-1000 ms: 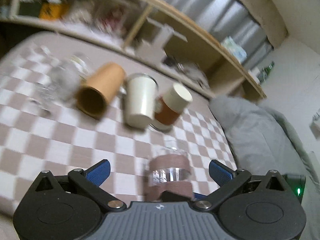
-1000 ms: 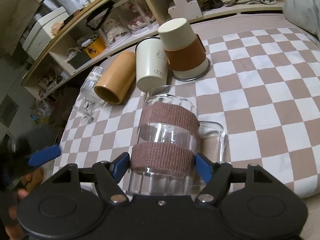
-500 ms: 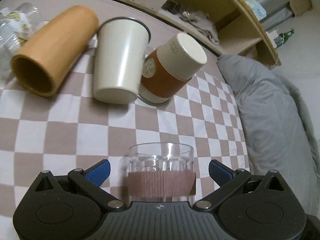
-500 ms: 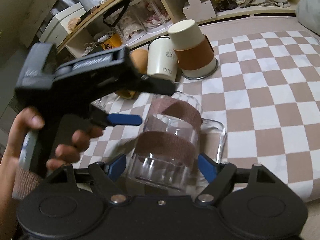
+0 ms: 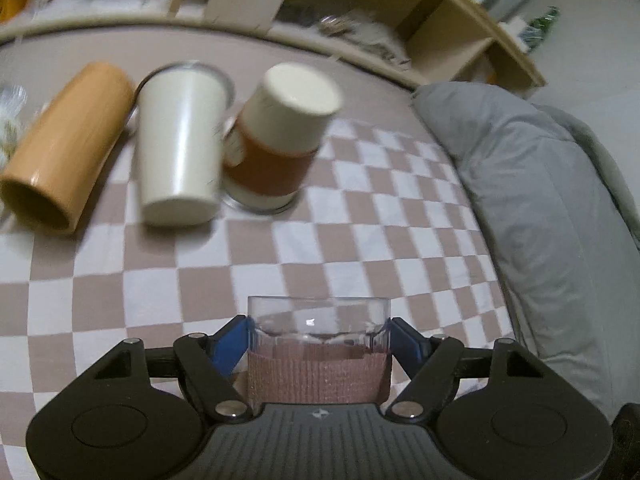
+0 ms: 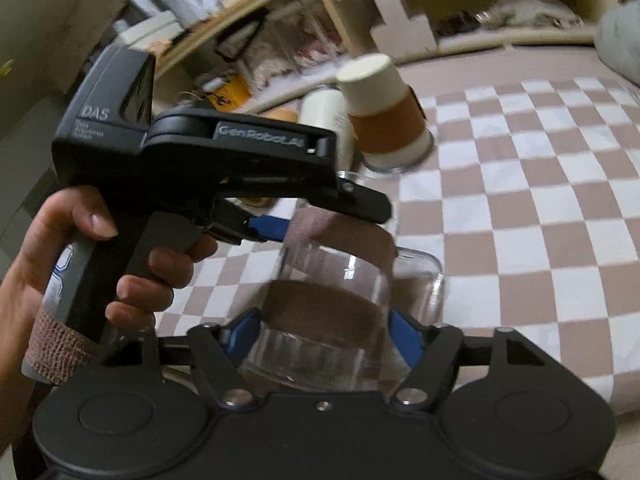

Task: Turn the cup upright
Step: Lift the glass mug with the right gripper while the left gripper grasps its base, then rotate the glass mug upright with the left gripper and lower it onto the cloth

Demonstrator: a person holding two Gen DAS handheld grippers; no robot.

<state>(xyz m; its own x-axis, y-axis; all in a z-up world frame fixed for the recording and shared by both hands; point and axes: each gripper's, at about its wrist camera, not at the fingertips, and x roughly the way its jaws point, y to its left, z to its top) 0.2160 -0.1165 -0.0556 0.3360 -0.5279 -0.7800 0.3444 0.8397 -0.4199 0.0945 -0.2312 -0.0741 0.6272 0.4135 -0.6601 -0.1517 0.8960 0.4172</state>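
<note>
A clear glass mug (image 6: 332,300) with two brown fabric bands and a handle at its right is held above the checkered cloth. My right gripper (image 6: 320,334) is shut on its lower part. My left gripper (image 5: 318,340) is shut on its upper band, blue pads (image 5: 228,344) pressed on both sides; the mug (image 5: 318,360) fills the space between them. In the right wrist view the left gripper (image 6: 224,168) comes in from the left, held by a hand, over the mug's top.
On the checkered cloth (image 5: 360,240) behind: an orange tumbler (image 5: 64,148) on its side, a white cup (image 5: 180,144) lying down, a white cup with a brown sleeve (image 5: 280,144) upside down. A grey pillow (image 5: 540,216) lies right. Wooden shelves (image 5: 440,28) stand behind.
My left gripper has come in from the left and closed on the mug's upper band. My right gripper keeps its hold on the mug, which has lifted and tilted a little.
</note>
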